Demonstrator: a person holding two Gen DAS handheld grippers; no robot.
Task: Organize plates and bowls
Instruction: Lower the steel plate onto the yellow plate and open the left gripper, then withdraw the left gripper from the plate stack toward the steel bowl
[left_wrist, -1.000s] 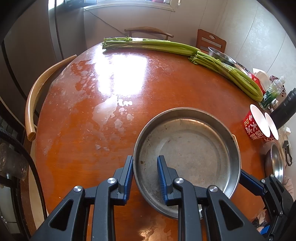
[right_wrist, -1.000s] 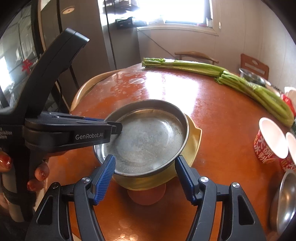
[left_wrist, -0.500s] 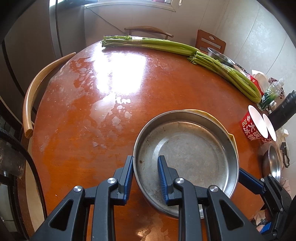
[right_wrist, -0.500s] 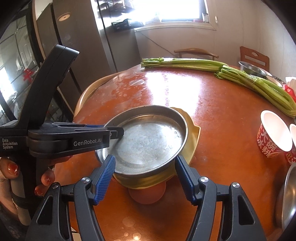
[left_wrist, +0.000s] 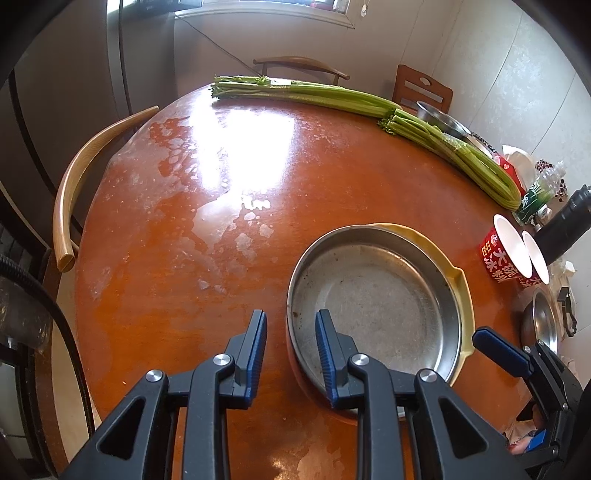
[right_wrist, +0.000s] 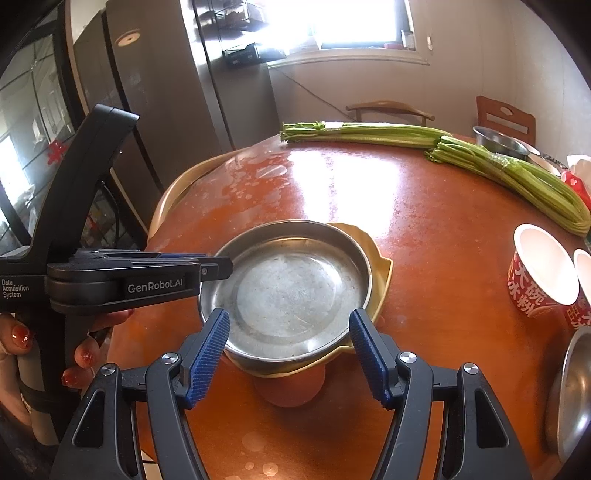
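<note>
Straddling the near rim of the metal pan (left_wrist: 373, 295), the left claw (left_wrist: 290, 345) is opening, its pads just off the rim. The pan sits in a yellow bowl (right_wrist: 380, 280) near the surface's (left_wrist: 184, 258) near edge. The right claw (right_wrist: 290, 349) hangs released, grasping nothing. Celery (left_wrist: 332, 96) lies along the far edge.
</note>
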